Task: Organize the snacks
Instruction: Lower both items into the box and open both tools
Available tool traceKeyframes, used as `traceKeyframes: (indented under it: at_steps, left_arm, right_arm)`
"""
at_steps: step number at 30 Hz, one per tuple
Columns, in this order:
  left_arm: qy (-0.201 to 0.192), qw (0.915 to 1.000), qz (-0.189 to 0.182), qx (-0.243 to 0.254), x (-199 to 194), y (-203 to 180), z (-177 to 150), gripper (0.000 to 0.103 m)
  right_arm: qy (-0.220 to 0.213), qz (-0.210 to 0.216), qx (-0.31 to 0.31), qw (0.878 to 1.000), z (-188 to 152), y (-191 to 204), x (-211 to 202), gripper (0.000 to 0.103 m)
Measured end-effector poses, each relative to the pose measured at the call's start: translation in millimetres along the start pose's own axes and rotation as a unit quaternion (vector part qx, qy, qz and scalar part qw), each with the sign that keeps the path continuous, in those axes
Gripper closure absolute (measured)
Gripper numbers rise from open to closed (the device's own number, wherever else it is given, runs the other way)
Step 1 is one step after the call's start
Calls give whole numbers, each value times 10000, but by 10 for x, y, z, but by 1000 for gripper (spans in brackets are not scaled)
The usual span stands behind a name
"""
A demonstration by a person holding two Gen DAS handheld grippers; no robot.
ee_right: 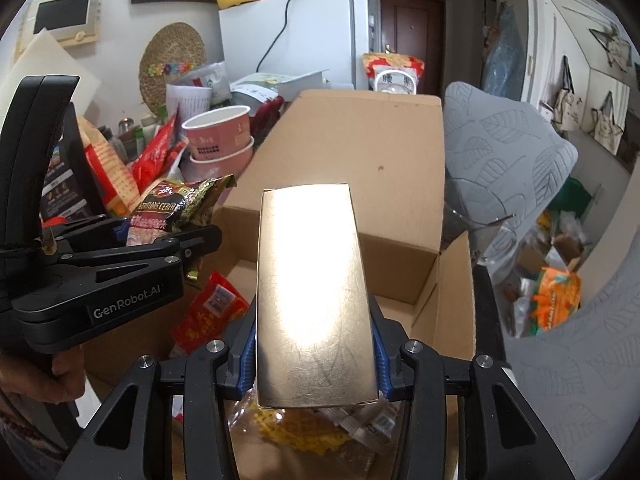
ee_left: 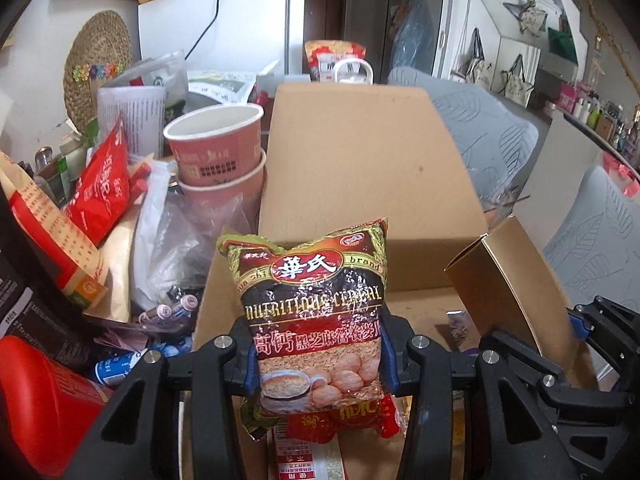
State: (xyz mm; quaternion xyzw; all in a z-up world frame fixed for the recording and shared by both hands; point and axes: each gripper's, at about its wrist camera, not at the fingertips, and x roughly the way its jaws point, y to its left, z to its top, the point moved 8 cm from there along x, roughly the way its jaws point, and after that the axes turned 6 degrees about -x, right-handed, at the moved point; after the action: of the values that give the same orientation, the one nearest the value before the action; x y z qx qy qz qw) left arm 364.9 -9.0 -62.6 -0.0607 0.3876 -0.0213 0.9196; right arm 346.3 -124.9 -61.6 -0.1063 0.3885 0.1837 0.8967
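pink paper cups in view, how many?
2, nested in one stack: top cup sits inside the lower cup, left of the cardboard box, among the clutter. More could be hidden inside the stack.

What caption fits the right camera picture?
Right gripper holds a gold box over the open cardboard box.

Both wrist cameras look steeply down, close above the open cardboard box (ee_left: 360,168) (ee_right: 360,152); left beside right, sharing it.
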Motion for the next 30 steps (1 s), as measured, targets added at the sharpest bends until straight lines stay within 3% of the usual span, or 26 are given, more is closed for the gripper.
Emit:
traceKeyframes:
  at_steps: [15,30]
  left_arm:
    - [936,9943,437,257,473,-67,-344,58]
    - [1133,9918,457,378,505,-163,-389,47]
  right_arm:
    - [790,-228,-117,9965,-224,47,390,58]
    - [976,-403,-207,9942,-287,18,382,52]
